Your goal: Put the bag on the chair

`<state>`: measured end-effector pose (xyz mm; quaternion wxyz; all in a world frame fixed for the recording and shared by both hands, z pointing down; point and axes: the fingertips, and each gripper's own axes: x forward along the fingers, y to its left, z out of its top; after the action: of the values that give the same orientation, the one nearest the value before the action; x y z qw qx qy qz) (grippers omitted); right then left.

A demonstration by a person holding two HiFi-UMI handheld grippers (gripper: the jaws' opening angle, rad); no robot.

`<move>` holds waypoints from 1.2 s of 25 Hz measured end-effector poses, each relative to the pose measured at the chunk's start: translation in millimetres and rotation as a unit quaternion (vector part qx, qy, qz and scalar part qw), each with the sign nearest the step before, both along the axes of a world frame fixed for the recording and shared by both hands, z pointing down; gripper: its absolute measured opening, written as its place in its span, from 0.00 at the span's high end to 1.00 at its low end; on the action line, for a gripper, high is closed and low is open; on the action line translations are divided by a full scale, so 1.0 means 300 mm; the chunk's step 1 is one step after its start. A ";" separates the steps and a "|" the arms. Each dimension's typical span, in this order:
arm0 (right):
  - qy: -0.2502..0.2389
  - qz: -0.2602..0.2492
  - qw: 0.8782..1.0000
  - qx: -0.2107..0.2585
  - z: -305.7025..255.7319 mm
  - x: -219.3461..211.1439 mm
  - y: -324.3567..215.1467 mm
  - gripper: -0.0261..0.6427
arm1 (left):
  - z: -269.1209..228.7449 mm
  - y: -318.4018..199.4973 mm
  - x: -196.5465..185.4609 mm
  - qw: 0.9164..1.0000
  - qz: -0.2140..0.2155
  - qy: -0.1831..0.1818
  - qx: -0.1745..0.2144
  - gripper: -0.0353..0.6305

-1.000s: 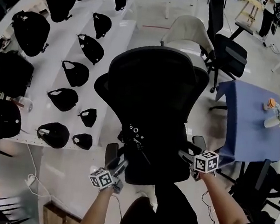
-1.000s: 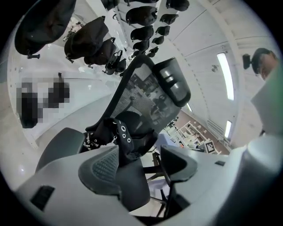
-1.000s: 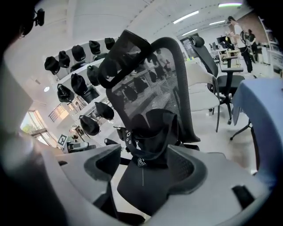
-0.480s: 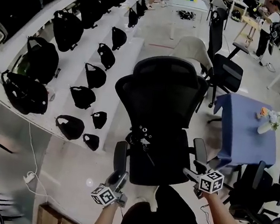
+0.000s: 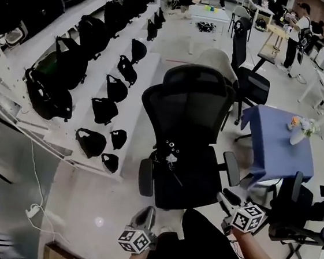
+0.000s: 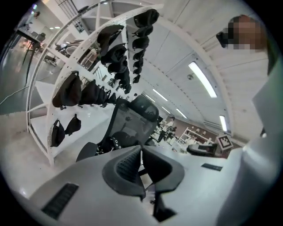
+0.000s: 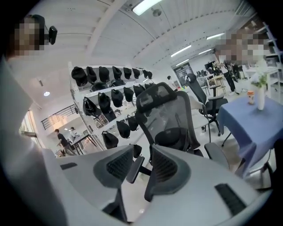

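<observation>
bag: small black soft bag [image 5: 169, 155] lies at seat's rear on black mesh office chair [image 5: 191, 103] | left hand-held gripper [image 5: 145, 214]: closed, empty | right hand-held gripper [image 5: 225, 199]: half-apart, just closing, empty | risk: a nudge that swivels the chair may slide bag off

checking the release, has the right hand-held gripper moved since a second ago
Yes. The right hand-held gripper has drawn back from the chair's armrest, toward the head view's bottom edge; its jaws have just been closing, nothing between them.

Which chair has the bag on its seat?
The tall black mesh-backed chair directly ahead: a studded black bag lies on its seat. No bag shows on the cream chair behind it.
</observation>
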<state>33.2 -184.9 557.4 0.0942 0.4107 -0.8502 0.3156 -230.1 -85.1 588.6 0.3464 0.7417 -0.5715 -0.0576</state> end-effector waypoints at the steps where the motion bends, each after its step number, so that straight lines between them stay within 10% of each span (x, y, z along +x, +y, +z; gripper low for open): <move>1: 0.005 0.000 1.000 0.009 -0.017 -0.020 0.029 0.79 | 0.009 0.023 0.009 1.000 0.009 -0.004 0.000 0.92; 4: 0.028 -0.012 0.999 0.037 -0.058 -0.075 0.119 0.96 | 0.009 0.097 0.019 1.000 0.020 0.009 0.005 0.93; 30: 0.090 -0.018 0.983 0.162 -0.299 -0.026 0.151 0.96 | -0.394 0.104 0.100 0.983 0.020 -0.128 0.134 0.94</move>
<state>25.3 -139.7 467.8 0.1087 0.4320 -0.8853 0.1338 -199.9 -53.9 470.4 0.1695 0.7935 -0.5836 -0.0314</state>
